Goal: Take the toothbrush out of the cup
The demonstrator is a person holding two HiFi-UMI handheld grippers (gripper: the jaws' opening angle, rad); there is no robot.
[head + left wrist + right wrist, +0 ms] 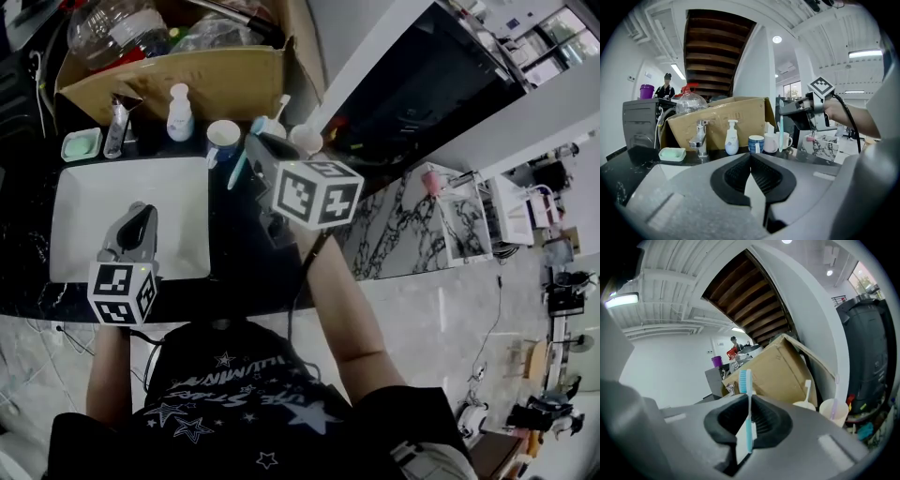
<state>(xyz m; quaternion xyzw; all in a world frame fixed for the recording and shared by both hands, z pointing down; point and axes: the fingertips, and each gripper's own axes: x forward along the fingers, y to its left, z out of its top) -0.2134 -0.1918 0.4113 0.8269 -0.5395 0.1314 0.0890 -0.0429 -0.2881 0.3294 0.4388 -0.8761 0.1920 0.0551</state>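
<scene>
— Toothbrush [749,420] first: where was it when you looked?
— Pinched in my right gripper [250,145], just above the middle of the head view. The fingers [761,416] were pressed on its pale blue handle, with the bristle head sticking up above them and the rest of the handle below.
— Was it out of the cup?
— From the head view, yes. Its lower end showed against the dark counter [230,253], just beside the blue cup [222,138], not inside it. Right of that stood a cup [272,127] with a white brush in it and a pale cup [306,139], all lined up in front of the cardboard box [187,80].
— And your other hand?
— My left gripper [141,217] sat at lower left, over the white sink [84,202]. Its fingers were closed tip to tip with nothing between them, and it was well apart from the cups.
</scene>
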